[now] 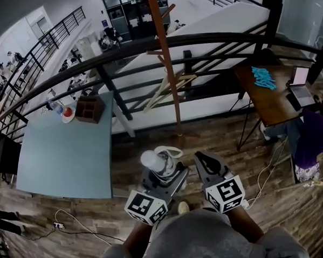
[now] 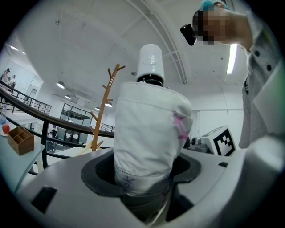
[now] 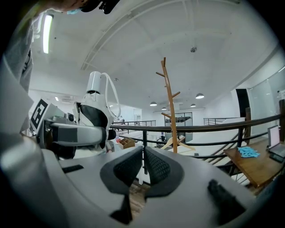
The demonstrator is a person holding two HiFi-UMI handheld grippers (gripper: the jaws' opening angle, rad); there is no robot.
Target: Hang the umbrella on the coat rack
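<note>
Holding the folded umbrella [image 2: 149,138] in your left tool [image 2: 143,180]: jaws pinch its lower end, long axis upright along the tool, white handle cap on top. At that top end the strap loop [image 3: 112,95] arcs off the cap, on the side toward your right tool [image 3: 143,167]. That right tool is pressed together on nothing, just beside the left one. Straight ahead of both tools, well apart, is the coat rack [image 1: 166,56], standing on the floor by the railing [image 1: 72,75], pegs up high on the pole. The left tool carries the load, so the reach to a peg is its job. My read: carry stage, nothing hung yet. Next move probably means raising the umbrella toward a peg and dropping the loop over it. The loop looks limp and narrow, so the right tool may need to spread it
</note>
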